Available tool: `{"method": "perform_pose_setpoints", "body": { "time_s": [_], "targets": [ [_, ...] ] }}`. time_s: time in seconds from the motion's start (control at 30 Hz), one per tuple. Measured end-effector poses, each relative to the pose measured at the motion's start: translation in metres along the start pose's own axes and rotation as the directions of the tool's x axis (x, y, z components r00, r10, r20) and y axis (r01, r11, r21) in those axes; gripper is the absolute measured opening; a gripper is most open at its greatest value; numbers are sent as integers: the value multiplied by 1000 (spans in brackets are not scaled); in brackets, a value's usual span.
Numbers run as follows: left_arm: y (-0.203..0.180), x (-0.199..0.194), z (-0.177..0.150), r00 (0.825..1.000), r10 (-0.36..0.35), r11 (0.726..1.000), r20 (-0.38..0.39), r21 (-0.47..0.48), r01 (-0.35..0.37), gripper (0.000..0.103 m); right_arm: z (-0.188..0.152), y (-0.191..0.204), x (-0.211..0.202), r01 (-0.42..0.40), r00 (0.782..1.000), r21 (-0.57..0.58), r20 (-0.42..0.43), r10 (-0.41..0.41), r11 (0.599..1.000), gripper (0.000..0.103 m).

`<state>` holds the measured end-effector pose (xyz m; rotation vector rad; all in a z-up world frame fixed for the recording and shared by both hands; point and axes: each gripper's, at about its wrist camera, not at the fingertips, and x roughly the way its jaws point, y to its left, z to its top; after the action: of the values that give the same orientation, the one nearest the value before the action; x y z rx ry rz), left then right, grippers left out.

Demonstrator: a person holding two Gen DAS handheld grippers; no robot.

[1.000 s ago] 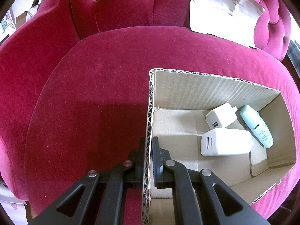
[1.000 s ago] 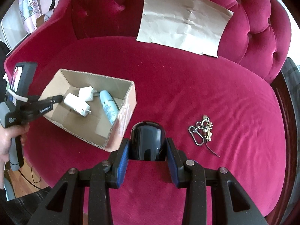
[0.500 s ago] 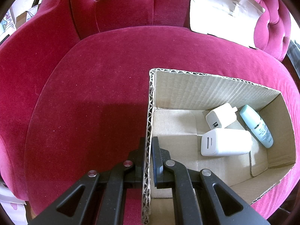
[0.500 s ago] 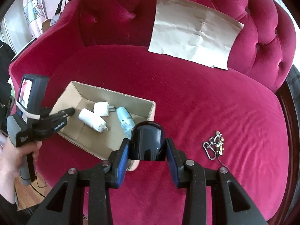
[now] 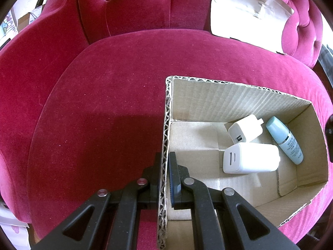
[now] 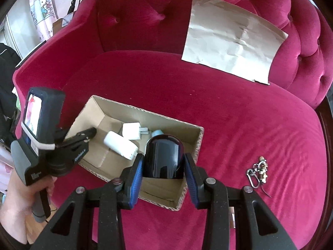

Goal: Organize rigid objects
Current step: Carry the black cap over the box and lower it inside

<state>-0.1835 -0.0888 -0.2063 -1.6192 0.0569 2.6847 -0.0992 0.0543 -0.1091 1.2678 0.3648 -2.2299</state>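
An open cardboard box [image 5: 235, 95] [image 6: 137, 112] lies on the red sofa seat. Inside it lie a large white charger [image 5: 250, 158] [image 6: 120, 144], a small white charger [image 5: 245, 128] [image 6: 131, 130] and a pale blue bottle [image 5: 285, 140] [image 6: 157, 132]. My left gripper [image 5: 164, 162] [image 6: 91, 132] is shut on the box's left wall, one finger inside and one outside. My right gripper [image 6: 163, 166] is shut on a glossy black rounded object [image 6: 163, 156], which hangs over the box's right end. A keyring with a carabiner [image 6: 258, 174] lies on the seat to the right.
A creased sheet of brown paper [image 6: 231, 45] [image 5: 247, 10] leans on the tufted backrest. A person's hand [image 6: 18, 206] holds the left gripper's handle at the sofa's front left edge. Wooden floor and room clutter show beyond the left armrest.
My right gripper has carried the black object leftward, from the bare seat to above the box's right end. The left gripper and the box stayed still.
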Motion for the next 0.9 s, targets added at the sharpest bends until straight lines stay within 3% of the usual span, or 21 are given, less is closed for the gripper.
{"method": "perform_pose_setpoints", "body": {
  "time_s": [0.9],
  "targets": [
    [3,6,7,1000,-4,1000,2,0,4,5,34,36,53,-77,997,72,-26,79,994,41]
  ]
}}
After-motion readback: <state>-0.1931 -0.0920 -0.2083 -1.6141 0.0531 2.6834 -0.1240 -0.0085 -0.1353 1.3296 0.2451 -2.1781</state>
